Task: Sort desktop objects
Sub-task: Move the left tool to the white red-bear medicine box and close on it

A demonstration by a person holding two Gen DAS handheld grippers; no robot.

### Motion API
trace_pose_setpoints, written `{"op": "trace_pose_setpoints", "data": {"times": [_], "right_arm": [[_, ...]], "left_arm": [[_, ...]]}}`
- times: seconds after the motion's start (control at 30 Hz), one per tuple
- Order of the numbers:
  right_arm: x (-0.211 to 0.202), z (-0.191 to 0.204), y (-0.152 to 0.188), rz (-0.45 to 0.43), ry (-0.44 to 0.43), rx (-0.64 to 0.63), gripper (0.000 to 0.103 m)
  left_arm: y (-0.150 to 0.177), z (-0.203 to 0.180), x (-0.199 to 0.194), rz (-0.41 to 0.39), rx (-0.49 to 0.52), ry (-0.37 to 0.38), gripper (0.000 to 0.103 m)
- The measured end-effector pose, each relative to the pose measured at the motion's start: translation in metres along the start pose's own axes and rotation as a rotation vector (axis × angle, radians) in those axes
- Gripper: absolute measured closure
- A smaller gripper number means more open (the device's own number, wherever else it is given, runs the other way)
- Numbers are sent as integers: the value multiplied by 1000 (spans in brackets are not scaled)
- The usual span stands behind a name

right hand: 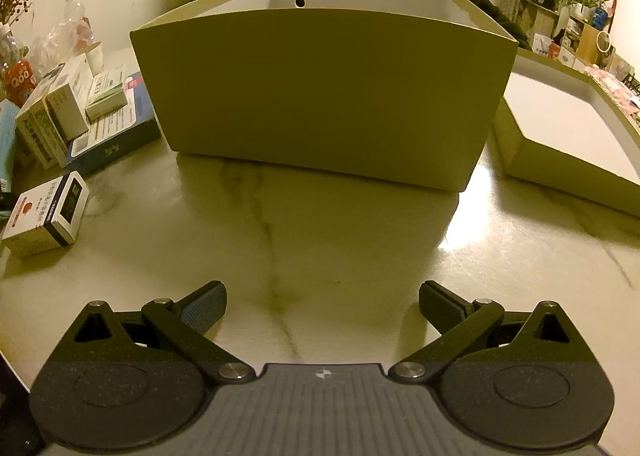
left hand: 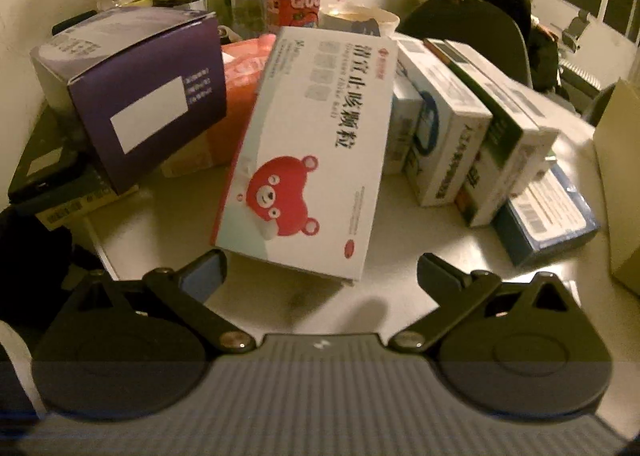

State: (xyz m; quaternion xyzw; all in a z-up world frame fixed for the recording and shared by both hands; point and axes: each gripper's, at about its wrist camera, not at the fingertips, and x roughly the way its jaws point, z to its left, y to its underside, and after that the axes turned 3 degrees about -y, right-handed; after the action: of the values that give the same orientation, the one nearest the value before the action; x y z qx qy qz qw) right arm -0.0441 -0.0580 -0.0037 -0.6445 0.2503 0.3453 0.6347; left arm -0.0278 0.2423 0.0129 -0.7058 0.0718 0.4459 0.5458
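The left gripper [left hand: 320, 276], jaws apart and empty, faces the bear-printed box [left hand: 308, 159], which leans tilted on neighbouring cartons, presumably for pickup. The right gripper [right hand: 322, 302], likewise apart and empty, faces the open cardboard bin [right hand: 320, 95] standing toward the table's [right hand: 320, 236] far edge, the probable sorting destination.

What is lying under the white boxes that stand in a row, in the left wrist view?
A flat blue box lies under the row of white boxes, and only its near end shows. The rest is covered.

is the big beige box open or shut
Open. The box has no lid on: its white inner wall and rim show in the right wrist view, and what looks like its lid lies beside it. Contents: cannot tell.
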Motion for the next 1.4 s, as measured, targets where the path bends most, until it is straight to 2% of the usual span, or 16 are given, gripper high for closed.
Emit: {"op": "trace_pose_setpoints", "data": {"times": [0.23,0.37,0.53,0.67,0.8,0.9,0.93,1.17,1.4], "right_arm": [[2,6,-2,5,0,-14,0],[4,9,-3,8,-3,-20,0],[5,13,-4,8,-2,-24,0],[5,15,-3,4,0,-30,0],[5,14,-3,2,-3,-31,0],[5,14,-3,-2,-5,-28,0],[5,14,-3,-4,-5,-27,0],[5,15,-2,-8,-7,-34,0],[2,11,5,-59,-44,-45,0]], "left_arm": [[3,12,5,-38,11,6,0],[5,15,7,-99,55,-10,0],[9,20,9,-169,79,45,0],[8,19,16,-125,56,80,0],[8,20,13,-143,45,91,3],[6,23,13,-142,28,78,15],[5,24,14,-138,19,72,23],[7,23,10,-123,6,69,24],[8,28,0,-90,-49,115,26]]}}
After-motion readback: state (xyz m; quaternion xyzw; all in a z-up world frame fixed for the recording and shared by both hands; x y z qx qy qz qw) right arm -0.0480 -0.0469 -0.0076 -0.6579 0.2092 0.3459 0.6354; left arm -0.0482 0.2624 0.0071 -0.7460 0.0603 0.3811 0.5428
